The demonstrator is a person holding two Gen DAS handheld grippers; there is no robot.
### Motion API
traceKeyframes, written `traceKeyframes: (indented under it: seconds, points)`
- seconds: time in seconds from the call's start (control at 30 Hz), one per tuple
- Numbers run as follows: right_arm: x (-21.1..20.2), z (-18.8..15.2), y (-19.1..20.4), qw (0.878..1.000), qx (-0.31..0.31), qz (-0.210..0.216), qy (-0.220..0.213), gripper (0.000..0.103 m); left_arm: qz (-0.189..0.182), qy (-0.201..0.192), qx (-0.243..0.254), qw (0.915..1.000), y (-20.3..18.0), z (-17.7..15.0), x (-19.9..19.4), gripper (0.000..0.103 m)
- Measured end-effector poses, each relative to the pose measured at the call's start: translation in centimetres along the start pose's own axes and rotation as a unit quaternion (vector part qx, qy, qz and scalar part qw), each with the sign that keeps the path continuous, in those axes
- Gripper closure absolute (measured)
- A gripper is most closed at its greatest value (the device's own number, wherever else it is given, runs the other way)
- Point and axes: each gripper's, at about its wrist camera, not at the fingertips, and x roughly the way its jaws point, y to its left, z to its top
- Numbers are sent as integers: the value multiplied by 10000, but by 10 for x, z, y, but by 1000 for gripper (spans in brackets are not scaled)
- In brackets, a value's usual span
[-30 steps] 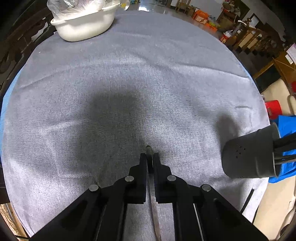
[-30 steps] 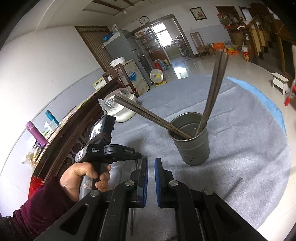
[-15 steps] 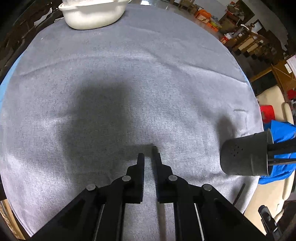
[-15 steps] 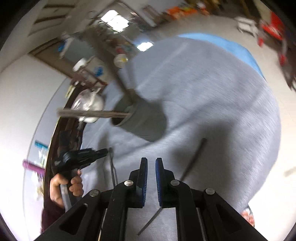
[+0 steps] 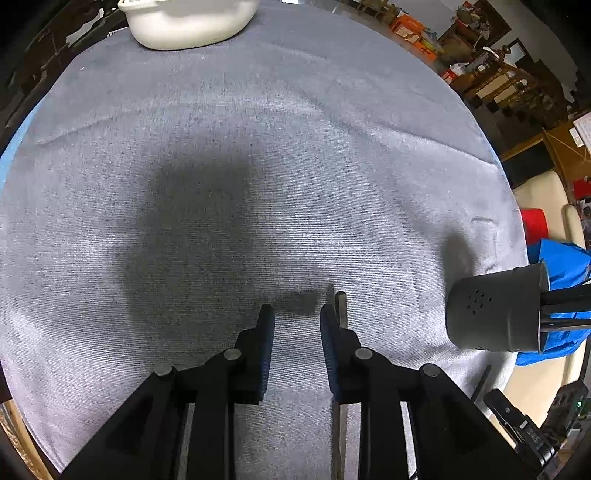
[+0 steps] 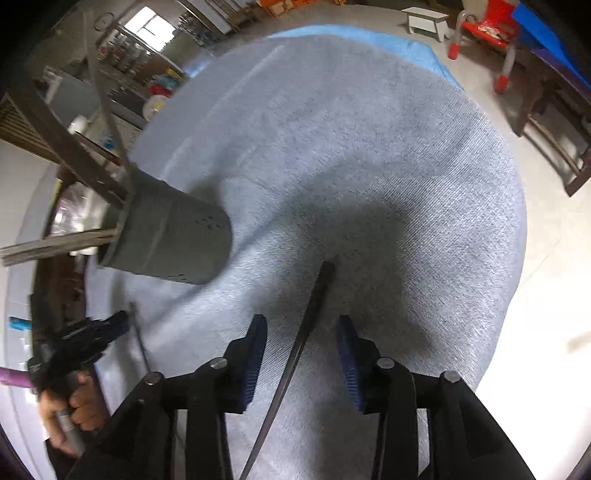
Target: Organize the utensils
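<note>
A grey perforated utensil holder stands on the grey cloth with several dark chopsticks in it. My left gripper is open; a chopstick lies on the cloth just outside its right finger. My right gripper is open low over the cloth, with another dark chopstick lying between its fingers, untouched by them. The holder is to the upper left of the right gripper and to the right of the left gripper.
A white basin sits at the far edge of the round table. The person's hand and the left gripper show at lower left in the right wrist view. Chairs and furniture stand beyond the table edge.
My left gripper has opened and let go of the chopstick, which now lies by its right finger. My right gripper swung down from the holder to the cloth and opened over another chopstick.
</note>
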Motion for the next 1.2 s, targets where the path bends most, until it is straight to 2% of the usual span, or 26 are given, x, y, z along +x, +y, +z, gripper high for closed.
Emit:
traceKeyframes:
  seconds: [0.17,0.2,0.27,0.33,0.4,0.53,0.67,0.87,0.97,1.03,1.1,1.13,1.17,1.2]
  points:
    - [11,0,22,9978,-345,-563,-46,68,42,71,-38,10000,-4,8,4,78]
    - [14,-2,31,9945,-611,-847,-92,71,36,91,-61,9999,-3,9,4,78]
    - [16,-5,40,9897,-889,-1110,-189,75,11,154,-119,9998,-4,14,7,77]
    - [18,-9,47,9837,-1198,-1303,-306,85,24,180,-104,9998,-7,18,11,72]
    - [18,-14,49,9787,-1455,-1390,-408,87,52,165,-46,9998,-13,22,12,58]
    - [15,-18,44,9791,-1520,-1259,-482,87,276,122,17,9995,-26,26,14,51]
    - [11,-20,35,9814,-1517,-1060,-514,87,53,170,-184,9997,-25,24,10,50]
    - [1,-19,24,9847,-1425,-814,-594,89,110,118,-148,9998,-31,4,0,50]
    - [-2,-19,20,9907,-1217,-299,-529,91,162,116,80,9998,-44,2,6,50]
    - [-7,-21,19,9906,-1210,-133,-629,92,226,59,225,9995,-51,1,9,53]
    - [-17,-23,20,9905,-1147,188,-734,93,257,20,369,9990,-55,1,11,85]
    - [-22,-23,19,9901,-1116,330,-782,93,253,11,360,9990,-54,2,11,89]
    - [-27,-23,20,9891,-1115,458,-840,93,223,-18,298,9993,-52,2,10,97]
    - [-32,-23,20,9883,-1108,566,-884,94,146,-25,269,9995,-50,2,10,97]
